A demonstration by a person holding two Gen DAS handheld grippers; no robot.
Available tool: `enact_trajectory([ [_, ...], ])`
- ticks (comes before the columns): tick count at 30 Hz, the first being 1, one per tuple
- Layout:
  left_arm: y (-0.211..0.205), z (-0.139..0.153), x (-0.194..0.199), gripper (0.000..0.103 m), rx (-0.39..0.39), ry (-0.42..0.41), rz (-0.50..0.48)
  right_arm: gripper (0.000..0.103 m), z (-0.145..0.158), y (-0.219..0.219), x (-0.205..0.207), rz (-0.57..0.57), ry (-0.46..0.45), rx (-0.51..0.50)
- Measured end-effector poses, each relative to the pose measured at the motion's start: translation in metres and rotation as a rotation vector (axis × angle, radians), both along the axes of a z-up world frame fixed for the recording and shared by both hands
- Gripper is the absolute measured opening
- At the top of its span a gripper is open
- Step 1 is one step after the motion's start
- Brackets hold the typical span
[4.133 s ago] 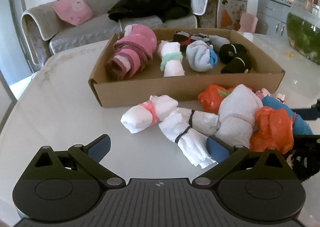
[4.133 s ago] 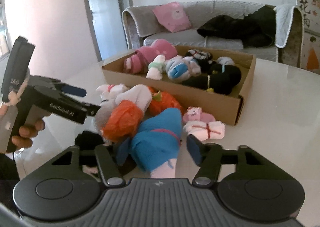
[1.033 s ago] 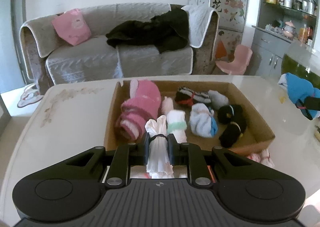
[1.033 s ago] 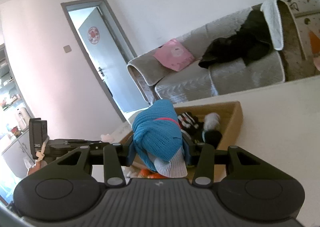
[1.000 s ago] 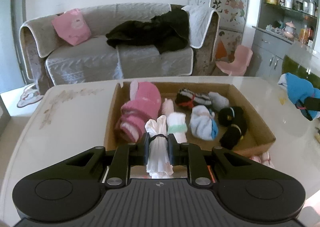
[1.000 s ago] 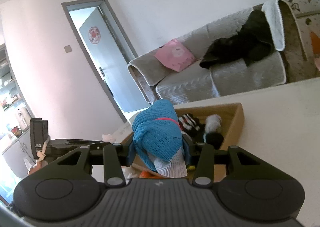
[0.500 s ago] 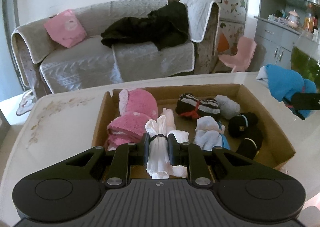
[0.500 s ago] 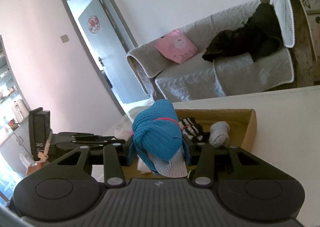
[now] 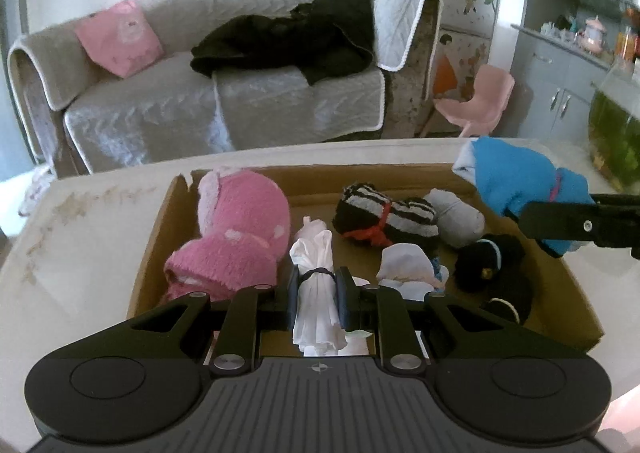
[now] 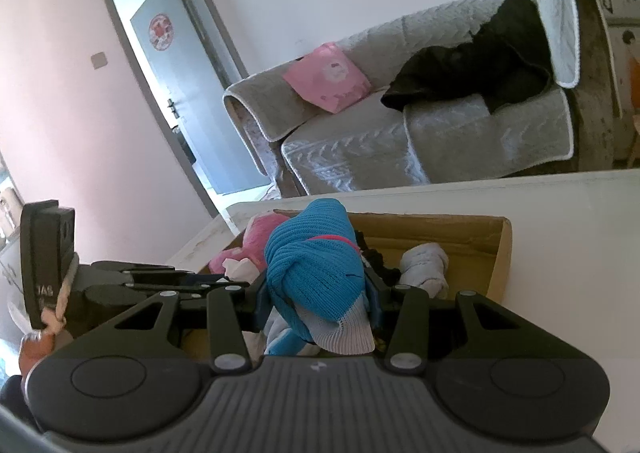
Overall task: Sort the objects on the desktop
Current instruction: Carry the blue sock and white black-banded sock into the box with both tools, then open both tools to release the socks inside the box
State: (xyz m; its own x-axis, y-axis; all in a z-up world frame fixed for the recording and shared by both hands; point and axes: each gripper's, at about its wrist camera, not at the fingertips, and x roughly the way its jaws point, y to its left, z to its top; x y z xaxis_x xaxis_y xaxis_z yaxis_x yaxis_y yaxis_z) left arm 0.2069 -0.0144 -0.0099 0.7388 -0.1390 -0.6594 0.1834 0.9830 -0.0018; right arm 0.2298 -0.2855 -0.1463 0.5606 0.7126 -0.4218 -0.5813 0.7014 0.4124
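Observation:
A cardboard box (image 9: 154,245) on the white table holds several rolled sock bundles: a pink one (image 9: 236,237), a black-and-white striped one (image 9: 380,213), a grey one (image 9: 456,217), a black one (image 9: 496,269). My left gripper (image 9: 318,295) is shut on a white sock bundle (image 9: 316,293) tied with a dark band, held over the box's near edge. My right gripper (image 10: 316,297) is shut on a blue sock bundle (image 10: 316,277), held above the box (image 10: 480,253). The blue bundle also shows in the left wrist view (image 9: 516,177) over the box's right side.
A grey sofa (image 9: 192,93) with a pink cushion (image 9: 120,37) and dark clothing stands behind the table. A pink child's chair (image 9: 476,101) and grey cabinets are at the right. The left gripper's body shows in the right wrist view (image 10: 120,281).
Both grippers have moved forward over the box with their bundles still held. The blue bundle has come in further over the box's right side.

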Motion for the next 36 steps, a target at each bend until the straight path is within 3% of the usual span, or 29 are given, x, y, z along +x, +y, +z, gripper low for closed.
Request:
enact_trajectory([
  [13, -0.007, -0.008, 0.016, 0.026, 0.026, -0.003, 0.016, 0.042, -0.007, 0.019, 0.005, -0.008, 0.031, -0.055],
  [18, -0.013, -0.014, 0.02, 0.03, 0.065, -0.009, 0.034, 0.043, -0.007, 0.033, 0.002, -0.032, -0.012, -0.142],
  [22, -0.019, -0.024, 0.026, 0.044, 0.101, 0.008, 0.051, 0.046, -0.007, 0.047, -0.007, -0.046, -0.088, -0.237],
  [25, -0.024, -0.027, 0.026, 0.046, 0.139, 0.001, 0.054, 0.055, -0.006, 0.049, -0.011, -0.057, -0.128, -0.272],
  [29, -0.022, -0.026, 0.023, 0.055, 0.139, 0.003, 0.063, 0.057, -0.006, 0.048, -0.011, -0.075, -0.15, -0.292],
  [35, -0.025, -0.013, 0.006, 0.077, 0.172, -0.055, 0.036, 0.063, -0.002, 0.037, -0.013, -0.085, -0.153, -0.264],
  [36, -0.025, -0.008, 0.001, 0.088, 0.183, -0.077, 0.036, 0.064, -0.001, 0.037, -0.014, -0.086, -0.155, -0.26],
])
